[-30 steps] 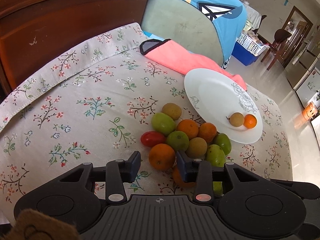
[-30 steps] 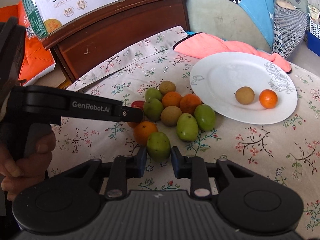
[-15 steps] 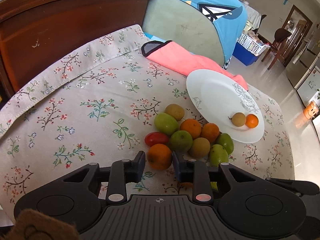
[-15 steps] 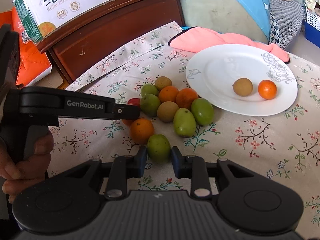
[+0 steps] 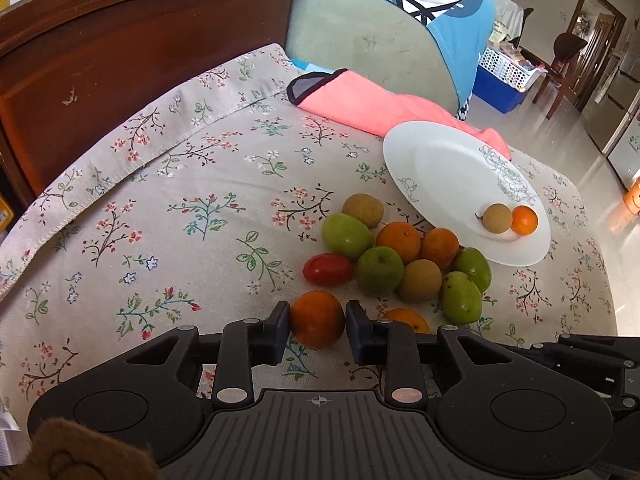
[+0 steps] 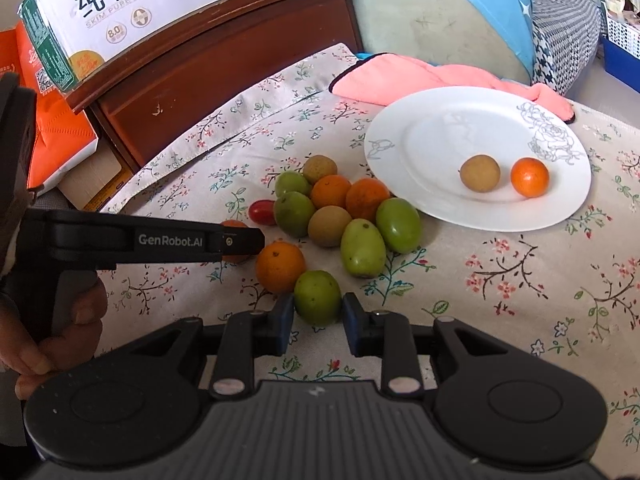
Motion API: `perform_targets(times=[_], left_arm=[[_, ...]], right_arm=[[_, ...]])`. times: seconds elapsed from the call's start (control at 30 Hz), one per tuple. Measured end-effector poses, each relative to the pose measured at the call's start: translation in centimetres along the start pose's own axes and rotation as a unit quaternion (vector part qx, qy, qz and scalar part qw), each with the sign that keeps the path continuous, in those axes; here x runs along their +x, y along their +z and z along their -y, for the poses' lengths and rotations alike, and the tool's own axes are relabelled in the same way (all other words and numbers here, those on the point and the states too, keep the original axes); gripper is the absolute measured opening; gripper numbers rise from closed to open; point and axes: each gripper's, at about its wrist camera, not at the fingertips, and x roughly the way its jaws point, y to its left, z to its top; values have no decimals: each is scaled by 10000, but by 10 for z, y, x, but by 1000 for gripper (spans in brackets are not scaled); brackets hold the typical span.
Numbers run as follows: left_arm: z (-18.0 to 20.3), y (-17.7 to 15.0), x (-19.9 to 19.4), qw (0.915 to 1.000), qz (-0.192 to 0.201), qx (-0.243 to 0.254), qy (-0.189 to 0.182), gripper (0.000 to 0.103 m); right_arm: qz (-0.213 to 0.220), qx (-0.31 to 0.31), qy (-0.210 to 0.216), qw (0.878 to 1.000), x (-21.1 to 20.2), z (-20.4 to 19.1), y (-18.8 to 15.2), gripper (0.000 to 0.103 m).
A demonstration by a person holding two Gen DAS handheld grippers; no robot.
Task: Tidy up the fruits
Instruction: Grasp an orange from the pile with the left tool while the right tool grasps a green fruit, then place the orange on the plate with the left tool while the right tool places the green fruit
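Orange fruit (image 5: pixel 317 319) clamped between fingers of left gripper (image 5: pixel 316 326), on floral cloth (image 5: pixel 180 208). Green fruit (image 6: pixel 317 297) clamped in right gripper (image 6: pixel 316 318). Beyond both grippers: fruit pile (image 6: pixel 344 212) just ahead; white plate (image 6: pixel 440 128) farther, ahead and right, bearing one brown and one orange fruit; pink towel (image 5: pixel 360 104) behind.

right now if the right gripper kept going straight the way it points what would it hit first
The right gripper is already shut on a green fruit, so that fruit leads. Straight ahead, it would probably bump the orange just beyond it first, though depth is hard to judge here.
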Motion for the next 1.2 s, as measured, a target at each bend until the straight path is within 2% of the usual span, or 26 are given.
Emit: perform_targets(times=[0.4,0.63,0.9,1.2], left_arm=[[5,-2,-4,9998,55,145,139,26],[11,6,-17,9992,336,167,137,26],[27,29,-29,9976,648,219,-122,26],[46,62,-20,9965,647,63,-528,26]], right_arm=[[-4,45,11,10000,3,1,1,28],[70,-83,-43,9999,-6,-1,6,27],[510,34,-28,9987,-34,9,33,27],[830,313,-204,9959,-57,44,69,27]])
